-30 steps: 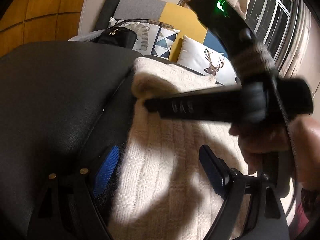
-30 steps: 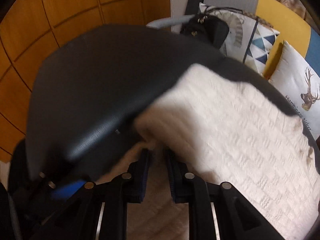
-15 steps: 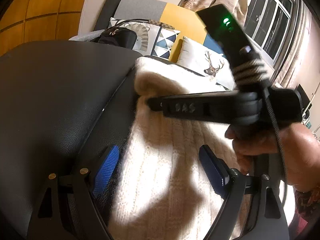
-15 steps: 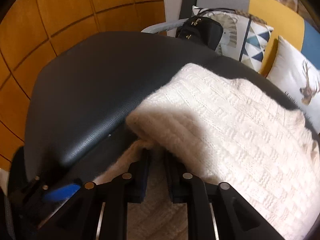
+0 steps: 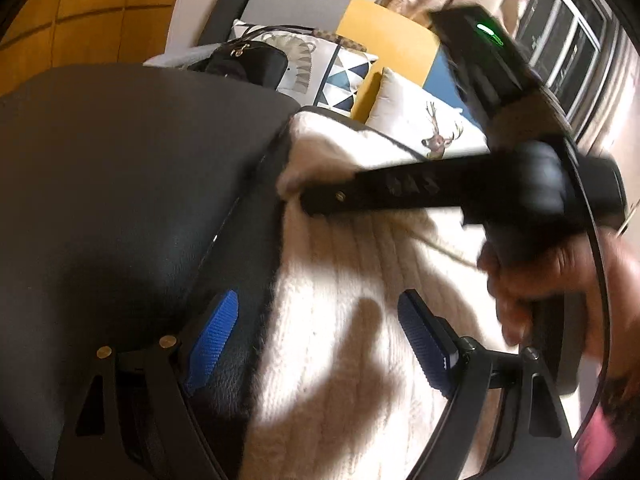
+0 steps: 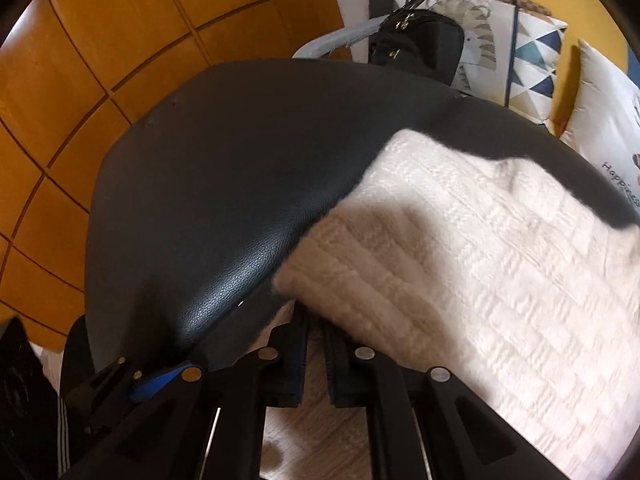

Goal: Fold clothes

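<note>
- Your right tongs (image 6: 316,356) have just been closing on the cream knit sweater (image 6: 480,264) edge; left tongs (image 5: 320,344) gape wide, empty.
- Next, carry that edge across the black bench (image 6: 224,184).

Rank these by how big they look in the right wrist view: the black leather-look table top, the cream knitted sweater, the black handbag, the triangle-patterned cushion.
1. Black leather-look table top
2. Cream knitted sweater, nearly as large; it lies nearer the camera, so the order is unsure.
3. Black handbag and triangle-patterned cushion: alike, both far back; no ranking.
</note>
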`<state>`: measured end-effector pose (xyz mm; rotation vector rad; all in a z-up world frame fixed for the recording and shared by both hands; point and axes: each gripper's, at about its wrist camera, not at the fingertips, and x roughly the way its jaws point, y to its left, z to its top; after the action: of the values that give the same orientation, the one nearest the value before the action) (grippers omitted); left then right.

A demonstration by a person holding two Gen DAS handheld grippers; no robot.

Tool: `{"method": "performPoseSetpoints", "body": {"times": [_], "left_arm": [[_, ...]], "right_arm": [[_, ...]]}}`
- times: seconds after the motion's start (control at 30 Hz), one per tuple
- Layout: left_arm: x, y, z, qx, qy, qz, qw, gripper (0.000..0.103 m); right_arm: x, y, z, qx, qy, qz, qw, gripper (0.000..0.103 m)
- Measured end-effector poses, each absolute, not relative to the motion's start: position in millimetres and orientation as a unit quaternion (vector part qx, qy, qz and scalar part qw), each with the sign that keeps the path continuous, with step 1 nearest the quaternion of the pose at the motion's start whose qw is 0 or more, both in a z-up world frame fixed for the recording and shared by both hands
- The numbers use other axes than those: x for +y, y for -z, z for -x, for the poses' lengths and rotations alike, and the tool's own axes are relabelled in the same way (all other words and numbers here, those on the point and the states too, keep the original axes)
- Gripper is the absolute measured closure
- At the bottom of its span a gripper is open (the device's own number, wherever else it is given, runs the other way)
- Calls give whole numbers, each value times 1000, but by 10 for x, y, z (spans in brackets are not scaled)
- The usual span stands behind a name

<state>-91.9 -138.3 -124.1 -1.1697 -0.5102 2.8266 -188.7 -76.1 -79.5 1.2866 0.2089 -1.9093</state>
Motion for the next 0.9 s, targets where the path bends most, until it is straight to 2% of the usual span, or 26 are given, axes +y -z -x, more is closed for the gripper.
{"method": "performPoseSetpoints", "body": {"times": [0.13,0.27,0.37,0.57,0.63,0.7,0.83,0.9], "left_arm": [[-1344,1240,897,-152,-914,376,19,18],[-1362,1243,887,-156,-915,373,20,18],[-1342,1250,892,-151,-915,374,18,18],[-1323,1255,863,-149,-916,373,17,18],[-1318,1255,849,-149,-916,373,17,18],[-1326,1258,834,-151,-916,371,18,18],[-1350,1267,832,-157,-916,369,21,18],[-1365,1272,839,-156,-916,369,20,18]], "right_arm": [[-703,738,1892,52,749,-513,417,92],[-611,642,1940,-25,742,-521,420,86],[-741,692,1913,55,745,-536,394,86],[-972,750,1719,138,762,-508,377,89],[-954,765,1721,119,780,-491,370,92],[-903,797,1761,81,794,-481,363,99],[-648,947,1879,-64,793,-482,368,102],[-650,967,1875,-88,786,-484,374,102]]}}
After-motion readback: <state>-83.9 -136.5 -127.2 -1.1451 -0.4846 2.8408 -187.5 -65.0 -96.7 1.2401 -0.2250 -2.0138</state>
